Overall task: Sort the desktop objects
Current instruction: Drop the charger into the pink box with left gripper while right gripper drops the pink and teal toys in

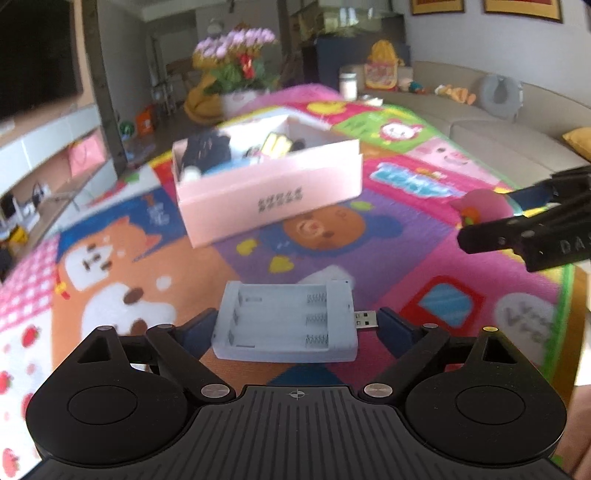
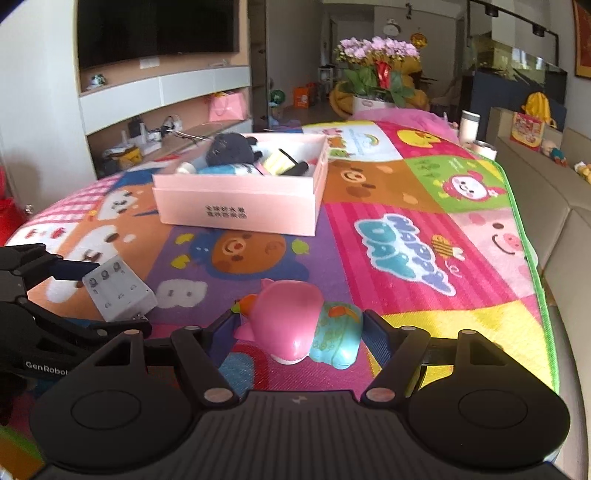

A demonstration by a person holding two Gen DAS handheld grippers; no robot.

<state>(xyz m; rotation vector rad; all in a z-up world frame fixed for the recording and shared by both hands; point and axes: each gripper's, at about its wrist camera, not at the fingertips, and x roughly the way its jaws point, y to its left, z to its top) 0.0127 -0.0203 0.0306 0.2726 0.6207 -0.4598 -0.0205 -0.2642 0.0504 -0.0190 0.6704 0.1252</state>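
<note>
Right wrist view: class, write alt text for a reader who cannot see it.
The right gripper is closed around a pink and teal toy above a colourful cartoon play mat. Ahead sits an open pink box of small items; at left, the left gripper holds a grey battery charger.

Wall-mounted television (image 2: 157, 31); beige sofa (image 1: 491, 125)

bright daylight, left view motion-blurred, right sharper, fisheye-bent edges

box (image 2: 236, 199) set far on mat (image 2: 406, 240) | charger (image 2: 118, 291) held left of toy (image 2: 303, 325) | flowers (image 2: 376, 62) placed behind box
</note>
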